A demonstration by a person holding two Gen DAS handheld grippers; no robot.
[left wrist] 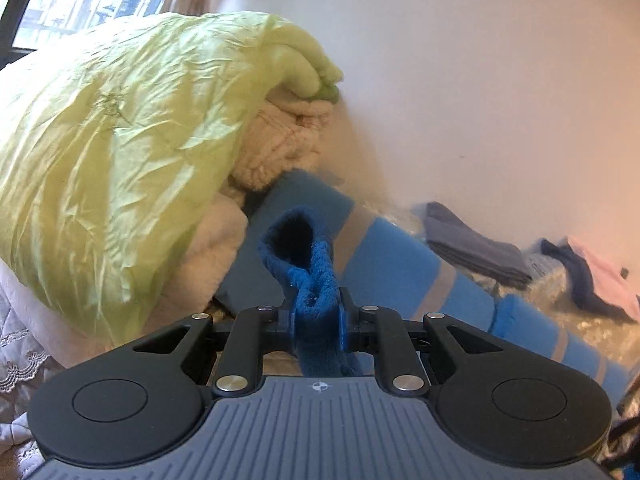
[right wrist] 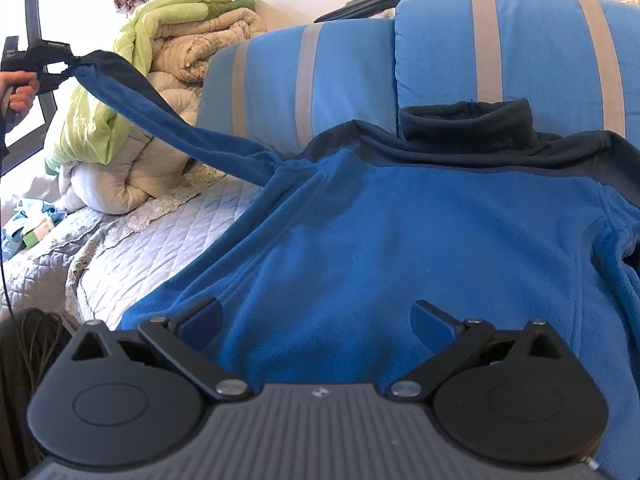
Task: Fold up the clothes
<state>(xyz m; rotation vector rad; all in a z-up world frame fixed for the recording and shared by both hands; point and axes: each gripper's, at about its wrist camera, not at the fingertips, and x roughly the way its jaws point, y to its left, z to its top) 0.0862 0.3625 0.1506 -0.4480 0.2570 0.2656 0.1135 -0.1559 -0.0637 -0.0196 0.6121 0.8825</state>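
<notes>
Across the near part of the bed, I see the blue fleece jacket (right wrist: 400, 240) spread flat on the white quilted bedspread (right wrist: 160, 248), its dark collar (right wrist: 468, 122) at the far end, resting against the blue striped cushions (right wrist: 500, 52). My right gripper (right wrist: 316, 322) hovers low over the jacket's body with its fingers spread wide and nothing between them; I cannot tell whether the pads touch the cloth.

Off to the far left in the right wrist view, my left gripper (right wrist: 60, 66) is raised, a hand (right wrist: 22, 94) wrapped round its handle. It has the cuff of the jacket's sleeve (right wrist: 168, 120), and the sleeve runs taut from the shoulder up to it, clear of the bed. In the left wrist view I see that gripper (left wrist: 318, 320) with its fingers drawn in tight on the bunched blue cuff (left wrist: 308, 264), whose open end curls up ahead of the tips.

Behind the sleeve sits a heap of bedding: a pale green quilt (left wrist: 120, 140) over cream blankets (left wrist: 280, 140). Farther right in the left wrist view, a folded grey garment (left wrist: 468, 244) and a dark one with a pink one (left wrist: 600, 276) lie against the wall, well apart from the jacket.
</notes>
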